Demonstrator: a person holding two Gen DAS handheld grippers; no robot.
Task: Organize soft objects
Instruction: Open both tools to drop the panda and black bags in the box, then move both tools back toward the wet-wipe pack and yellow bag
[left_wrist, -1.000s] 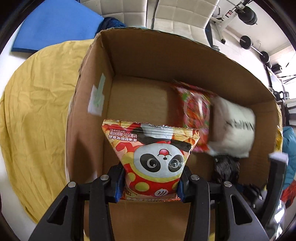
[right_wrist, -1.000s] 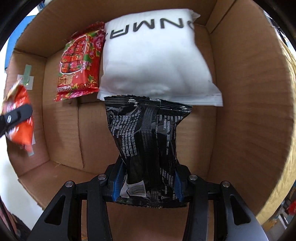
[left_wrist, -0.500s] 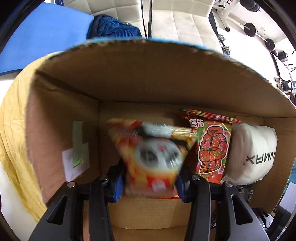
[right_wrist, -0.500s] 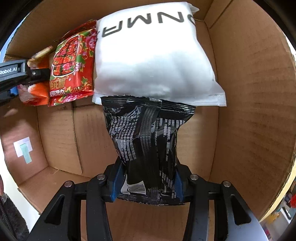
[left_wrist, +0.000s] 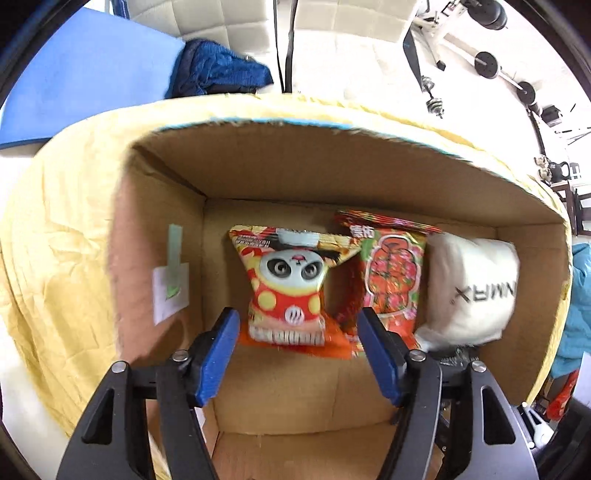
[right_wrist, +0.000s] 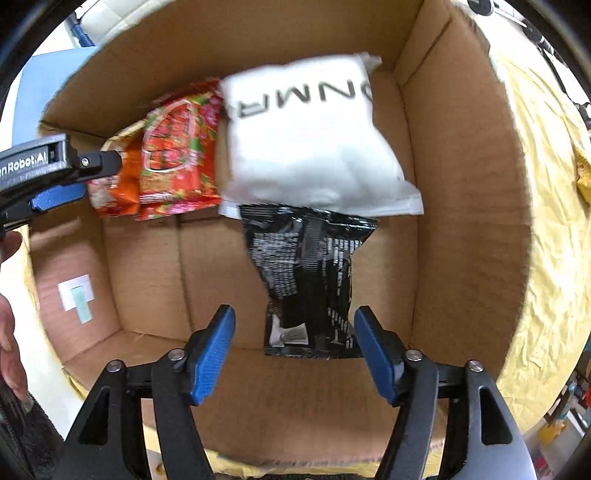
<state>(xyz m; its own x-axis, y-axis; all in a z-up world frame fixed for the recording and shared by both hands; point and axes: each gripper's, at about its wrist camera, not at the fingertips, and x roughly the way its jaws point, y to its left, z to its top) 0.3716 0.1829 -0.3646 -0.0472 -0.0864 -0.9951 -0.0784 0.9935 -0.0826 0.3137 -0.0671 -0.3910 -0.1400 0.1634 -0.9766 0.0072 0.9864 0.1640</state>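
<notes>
A cardboard box holds several soft packs. The panda snack pack stands at the far wall, beside the red flowered pack and the white pillow pack. My left gripper is open just in front of the panda pack, not holding it; it also shows in the right wrist view. The black snack pack lies on the box floor below the white pack. My right gripper is open, its jaws either side of the black pack's near end.
The box sits on a yellow cloth. A white label with green tape is on the left inner wall. A blue mat and a dark blue garment lie beyond the box.
Both grippers have opened and let go. The panda pack now stands by the far wall next to the red pack. The black pack now lies on the box floor.
</notes>
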